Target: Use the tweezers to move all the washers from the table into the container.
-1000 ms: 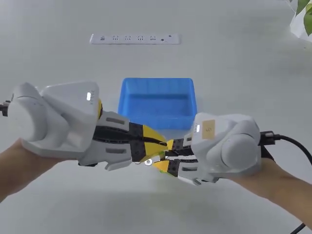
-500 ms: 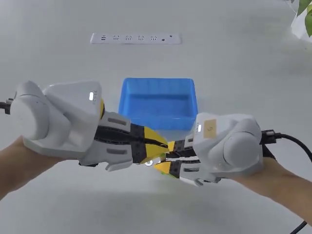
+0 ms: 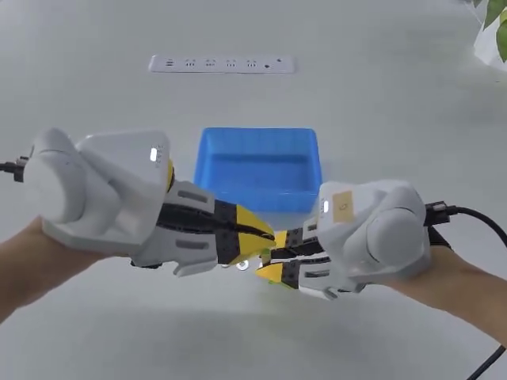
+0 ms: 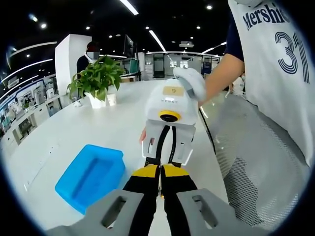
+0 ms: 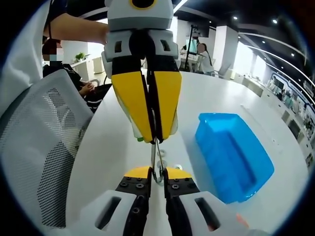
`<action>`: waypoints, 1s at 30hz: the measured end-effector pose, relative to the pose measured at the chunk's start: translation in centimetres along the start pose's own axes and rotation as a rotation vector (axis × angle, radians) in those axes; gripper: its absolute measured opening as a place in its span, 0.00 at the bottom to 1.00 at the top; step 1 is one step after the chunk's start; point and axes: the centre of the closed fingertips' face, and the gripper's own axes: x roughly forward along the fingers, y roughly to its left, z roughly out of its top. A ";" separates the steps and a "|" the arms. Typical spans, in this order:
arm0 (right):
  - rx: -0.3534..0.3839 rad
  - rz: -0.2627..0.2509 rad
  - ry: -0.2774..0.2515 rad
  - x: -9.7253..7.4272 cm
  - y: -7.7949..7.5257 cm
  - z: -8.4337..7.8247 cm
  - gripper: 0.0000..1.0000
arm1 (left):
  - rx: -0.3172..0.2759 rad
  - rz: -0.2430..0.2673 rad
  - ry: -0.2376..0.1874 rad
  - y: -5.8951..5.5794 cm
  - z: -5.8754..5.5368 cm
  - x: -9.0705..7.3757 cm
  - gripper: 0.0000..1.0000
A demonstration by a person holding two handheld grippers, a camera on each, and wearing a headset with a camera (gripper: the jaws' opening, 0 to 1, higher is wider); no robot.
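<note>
Washers, small flat silver metal rings, lie on the white surface right under the point where your two grippers meet, near the front wall of the shallow blue plastic container, which looks empty.

The thin steel tweezers run between the two sets of jaws. The left gripper has its yellow tips pressed together on one end. The right gripper looks closed on the other end, though how firmly it bites is hard to judge.

To do this pick well:
- Settle which gripper carries the tweezers before you lower them, since a shared grip will probably twist the thin legs.
- Bring the points down on one ring's edge at a low angle, because a flat washer on a smooth top is likely to skate away.
- Squeeze gently, lift only enough to clear the container's rim, and release low inside it so the ring cannot bounce out.
</note>
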 end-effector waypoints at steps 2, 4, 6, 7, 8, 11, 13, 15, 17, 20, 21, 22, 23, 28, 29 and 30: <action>-0.008 -0.001 0.006 0.0 0.0 0.0 0.10 | 0.002 0.002 0.004 0.0 0.0 -0.1 0.05; -0.012 -0.004 0.010 0.1 0.0 0.1 0.10 | 0.004 0.001 0.007 0.0 -0.1 -0.1 0.05; -0.016 -0.010 0.016 0.1 0.0 0.0 0.10 | 0.005 -0.001 0.010 0.0 -0.1 -0.2 0.05; -0.016 -0.011 0.017 0.0 0.0 0.1 0.10 | 0.005 -0.002 0.010 -0.1 -0.1 -0.2 0.05; -0.014 -0.012 0.015 0.0 0.0 0.1 0.10 | 0.006 -0.001 0.008 -0.1 0.0 -0.3 0.05; -0.012 -0.020 0.010 -0.3 -0.1 0.4 0.10 | 0.014 0.001 0.006 -0.1 0.3 -0.5 0.05; -0.019 -0.026 0.011 -0.6 -0.1 0.7 0.10 | 0.019 0.002 0.004 -0.1 0.6 -0.7 0.05; -0.023 -0.029 0.008 -0.7 -0.2 1.0 0.10 | 0.029 0.003 0.001 0.0 0.9 -0.9 0.05; -0.033 -0.037 0.006 -1.0 -0.4 1.5 0.10 | 0.044 0.006 0.001 0.0 1.4 -1.2 0.05; -0.060 -0.050 0.008 -1.4 -0.7 2.2 0.10 | 0.064 0.010 -0.001 0.2 2.0 -1.6 0.05; -0.065 -0.055 0.004 -1.6 -0.9 2.6 0.10 | 0.073 0.014 -0.003 0.3 2.4 -1.9 0.05; -0.069 -0.059 0.001 -1.7 -1.0 2.8 0.10 | 0.080 0.016 -0.004 0.3 2.5 -2.1 0.05; -0.073 -0.063 -0.003 -1.8 -1.2 3.2 0.10 | 0.082 0.017 -0.006 0.5 2.7 -2.3 0.05; -0.089 -0.085 -0.014 -2.1 -2.2 4.4 0.10 | 0.112 0.030 -0.007 1.3 3.6 -3.4 0.05; -0.093 -0.089 -0.015 -2.2 -2.3 4.7 0.10 | 0.118 0.030 -0.007 1.5 3.8 -3.6 0.05; -0.099 -0.096 -0.020 -2.4 -2.6 5.1 0.10 | 0.123 0.030 -0.008 1.6 4.0 -3.7 0.05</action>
